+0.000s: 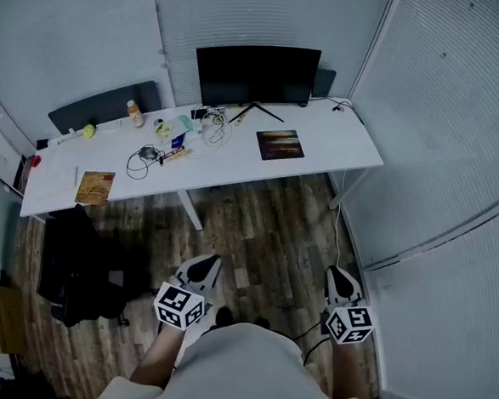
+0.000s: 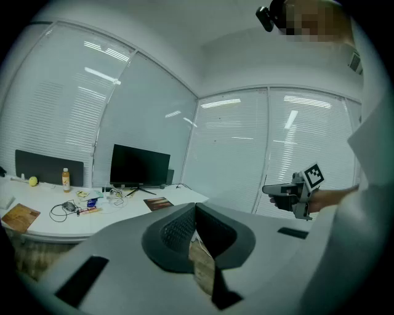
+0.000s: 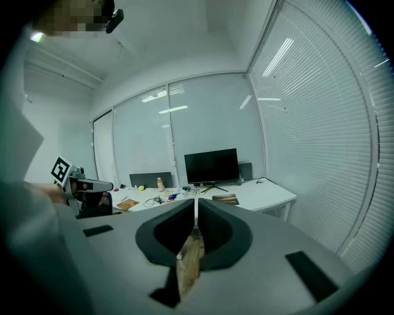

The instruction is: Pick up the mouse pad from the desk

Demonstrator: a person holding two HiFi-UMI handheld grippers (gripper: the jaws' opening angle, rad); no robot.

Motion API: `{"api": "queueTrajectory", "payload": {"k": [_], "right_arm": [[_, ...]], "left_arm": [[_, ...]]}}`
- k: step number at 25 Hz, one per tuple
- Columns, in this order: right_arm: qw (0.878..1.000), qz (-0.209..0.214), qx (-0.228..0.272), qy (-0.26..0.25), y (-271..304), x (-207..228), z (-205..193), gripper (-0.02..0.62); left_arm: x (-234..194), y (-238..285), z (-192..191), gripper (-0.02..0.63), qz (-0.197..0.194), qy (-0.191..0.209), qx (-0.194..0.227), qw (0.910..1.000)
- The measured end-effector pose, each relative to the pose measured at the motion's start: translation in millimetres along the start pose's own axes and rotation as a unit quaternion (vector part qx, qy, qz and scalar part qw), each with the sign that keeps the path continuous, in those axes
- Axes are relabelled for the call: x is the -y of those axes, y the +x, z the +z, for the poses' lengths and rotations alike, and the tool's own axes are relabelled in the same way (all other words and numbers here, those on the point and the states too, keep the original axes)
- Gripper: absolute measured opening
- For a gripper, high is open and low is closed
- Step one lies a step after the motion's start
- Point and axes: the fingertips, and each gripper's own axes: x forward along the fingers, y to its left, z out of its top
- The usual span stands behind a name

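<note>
Lying on the desk (image 1: 339, 141) before one monitor (image 1: 256, 75), one mouse pad (image 1: 280, 144) is sitting untouched; one bottle (image 1: 134, 113) (label unreadable) is standing farther left; left gripper (image 1: 209, 263) and right gripper (image 1: 336, 274) are hanging closed, empty.

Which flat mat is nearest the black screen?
The dark rectangular mat in front of the black monitor; the tan mat lies at the white desk's left end.

Black monitor (image 1: 256, 75), orange bottle (image 1: 134, 113), coiled cable (image 1: 140, 159); dark chair (image 1: 78, 268) on wood floor (image 1: 264, 229)
</note>
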Motion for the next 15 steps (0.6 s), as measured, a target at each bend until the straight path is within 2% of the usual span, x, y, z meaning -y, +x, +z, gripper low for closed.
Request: {"api": "queueTrajectory", "payload": {"k": [15], "right_arm": [[1.0,-0.003,-0.003,0.002,12.0,-13.1,2.2,0.041]], "left_arm": [[-16.1,1.4,-2.0,0.015,-0.011,-0.003,-0.004,0.9999]]}}
